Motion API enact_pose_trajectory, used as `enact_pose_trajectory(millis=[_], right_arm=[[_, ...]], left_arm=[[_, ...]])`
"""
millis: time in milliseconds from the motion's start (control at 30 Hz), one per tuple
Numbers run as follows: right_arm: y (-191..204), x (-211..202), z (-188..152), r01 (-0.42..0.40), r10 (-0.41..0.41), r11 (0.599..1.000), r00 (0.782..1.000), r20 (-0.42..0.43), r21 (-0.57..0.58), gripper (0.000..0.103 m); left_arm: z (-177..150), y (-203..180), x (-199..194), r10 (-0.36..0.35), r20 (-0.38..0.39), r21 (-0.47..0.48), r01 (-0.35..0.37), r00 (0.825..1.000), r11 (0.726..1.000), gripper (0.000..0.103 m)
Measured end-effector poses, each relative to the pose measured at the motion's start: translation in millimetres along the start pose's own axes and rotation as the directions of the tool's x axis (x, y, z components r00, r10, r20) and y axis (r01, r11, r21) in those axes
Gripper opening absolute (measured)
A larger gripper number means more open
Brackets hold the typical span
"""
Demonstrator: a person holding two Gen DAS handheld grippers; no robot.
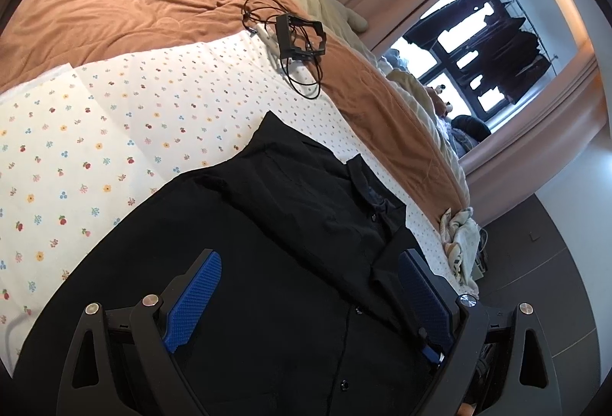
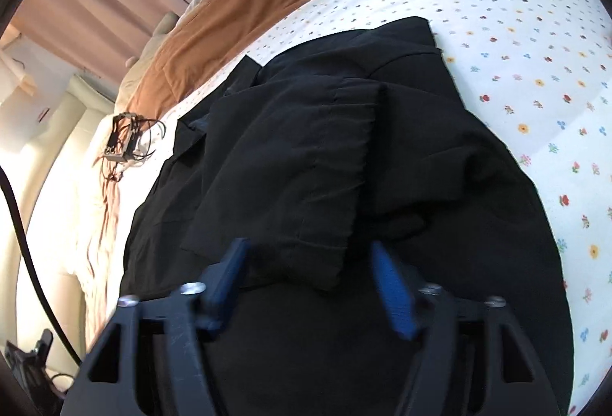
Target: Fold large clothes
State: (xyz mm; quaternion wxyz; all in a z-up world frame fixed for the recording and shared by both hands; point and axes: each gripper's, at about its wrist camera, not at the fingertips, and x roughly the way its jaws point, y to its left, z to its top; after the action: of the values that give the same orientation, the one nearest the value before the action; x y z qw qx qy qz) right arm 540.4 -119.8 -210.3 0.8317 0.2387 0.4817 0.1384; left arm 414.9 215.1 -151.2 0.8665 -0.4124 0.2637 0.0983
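- Left wrist view: my left gripper (image 1: 310, 286) hangs over the black shirt (image 1: 267, 244), jaws spread wide, blue pads (image 1: 195, 301) well apart and gripping nothing that I can see. A fold of the shirt lies against the right pad.
- The shirt lies on a flowered sheet (image 1: 114, 117), its button placket running down near the right pad and its collar end pointing away toward the far edge of the bed.
- Beyond the sheet I see an orange blanket (image 1: 134, 3), with a black frame (image 1: 302, 37) and tangled cable resting where blanket and sheet meet.
- A crumpled pale cloth (image 1: 459, 236) sits at the bed's edge, right of the shirt.
- Right wrist view: my right gripper (image 2: 310, 286) is over the same shirt (image 2: 306, 156), jaws open wide, with a folded sleeve flap lying between the pads (image 2: 394, 293) but not pinched.
- The sheet (image 2: 516, 52) shows to the right, the blanket (image 2: 237, 7) upper left, the frame (image 2: 122, 144) left of the shirt.
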Motion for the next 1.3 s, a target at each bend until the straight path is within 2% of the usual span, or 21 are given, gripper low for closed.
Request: enact_pose_trajectory(millis=[133, 167, 200, 300, 367, 567, 700, 867, 1033, 1233, 1300], right_arm=[[-1, -10, 0, -0.027, 0.027, 1.0, 1.0, 0.015, -0.003, 0.026], [1, -14, 0, -0.026, 0.027, 0.999, 0.999, 0.025, -0.021, 0.022], [4, -19, 0, -0.031, 0.032, 0.999, 0.999, 0.036, -0.037, 0.008], [17, -42, 2, -0.065, 0.071, 0.995, 0.994, 0.084, -0.069, 0.008], [38, -58, 7, -0.061, 0.078, 0.989, 0.988, 0.13, -0.133, 0.008], [96, -88, 14, -0.084, 0.131, 0.964, 0.976, 0.176, -0.253, 0.007], [139, -107, 22, -0.133, 0.195, 0.938, 0.965, 0.173, -0.319, 0.007], [211, -127, 31, -0.107, 0.216, 0.88, 0.958, 0.189, -0.464, 0.007], [265, -115, 24, -0.083, 0.2, 0.819, 0.969, 0.147, -0.568, 0.007], [294, -56, 5, -0.076, 0.129, 0.793, 0.991, 0.045, -0.605, 0.007], [295, -33, -1, -0.131, 0.155, 0.793, 0.988, -0.01, -0.595, 0.014]], left_arm=[[-1, 0, 0, 0.004, 0.001, 0.0, -0.004, 1.0, 1.0, 0.094], [0, 1, 0, 0.005, 0.003, -0.003, -0.005, 1.0, 1.0, 0.094], [0, 2, 0, 0.004, 0.004, -0.008, -0.004, 1.0, 1.0, 0.094], [4, 6, -3, -0.002, 0.015, -0.024, 0.002, 1.0, 1.0, 0.094], [7, 8, -6, -0.007, 0.023, -0.034, 0.008, 1.0, 0.999, 0.094], [16, 19, -14, -0.003, 0.053, -0.067, 0.007, 0.999, 0.998, 0.094], [20, 23, -16, 0.0, 0.061, -0.076, 0.004, 0.998, 0.997, 0.094], [25, 33, -22, 0.012, 0.089, -0.109, -0.002, 0.996, 0.994, 0.094], [31, 46, -29, 0.027, 0.112, -0.145, -0.011, 0.993, 0.989, 0.094], [37, 63, -34, 0.068, 0.133, -0.191, -0.042, 0.989, 0.981, 0.094], [40, 68, -38, 0.081, 0.146, -0.207, -0.05, 0.986, 0.977, 0.094]])
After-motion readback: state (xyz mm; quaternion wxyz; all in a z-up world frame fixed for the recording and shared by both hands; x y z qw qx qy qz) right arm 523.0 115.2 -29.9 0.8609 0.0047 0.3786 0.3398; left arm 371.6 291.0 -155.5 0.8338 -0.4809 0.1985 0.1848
